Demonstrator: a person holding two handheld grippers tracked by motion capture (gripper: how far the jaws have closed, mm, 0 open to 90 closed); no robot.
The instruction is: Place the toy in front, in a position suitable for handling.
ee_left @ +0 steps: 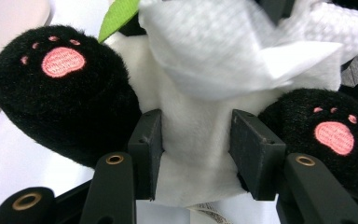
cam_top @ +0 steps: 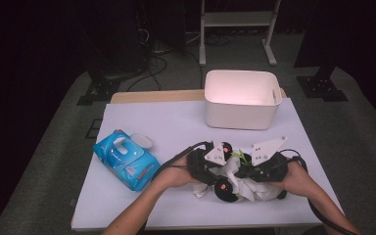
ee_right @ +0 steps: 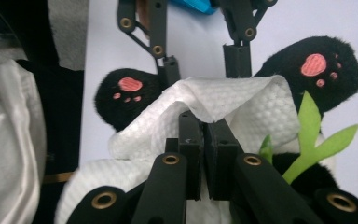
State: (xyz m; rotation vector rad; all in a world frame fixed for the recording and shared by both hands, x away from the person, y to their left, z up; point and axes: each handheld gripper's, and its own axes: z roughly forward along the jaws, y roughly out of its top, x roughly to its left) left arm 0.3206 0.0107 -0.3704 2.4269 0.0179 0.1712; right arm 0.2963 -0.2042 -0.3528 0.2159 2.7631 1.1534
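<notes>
A black-and-white plush panda [cam_top: 232, 188] lies on its back near the table's front edge, its pink-padded paws [ee_left: 60, 98] turned up. A white wet wipe [ee_right: 242, 105] is draped over its belly. My left gripper [ee_left: 196, 140] is shut on the white fur between the panda's legs, pads pressing in from both sides. My right gripper [ee_right: 204, 135] comes from the opposite side, its jaws shut together on a fold of the wipe. In the high view the left gripper [cam_top: 214, 171] and right gripper [cam_top: 246, 171] face each other across the panda. A green felt leaf [ee_right: 310, 135] sticks up beside the wipe.
A blue pack of wet wipes [cam_top: 126, 160] with its lid open lies at the left of the white table top [cam_top: 176, 122]. A white plastic bin [cam_top: 242, 100] stands at the back right. The table's front edge is close below the hands.
</notes>
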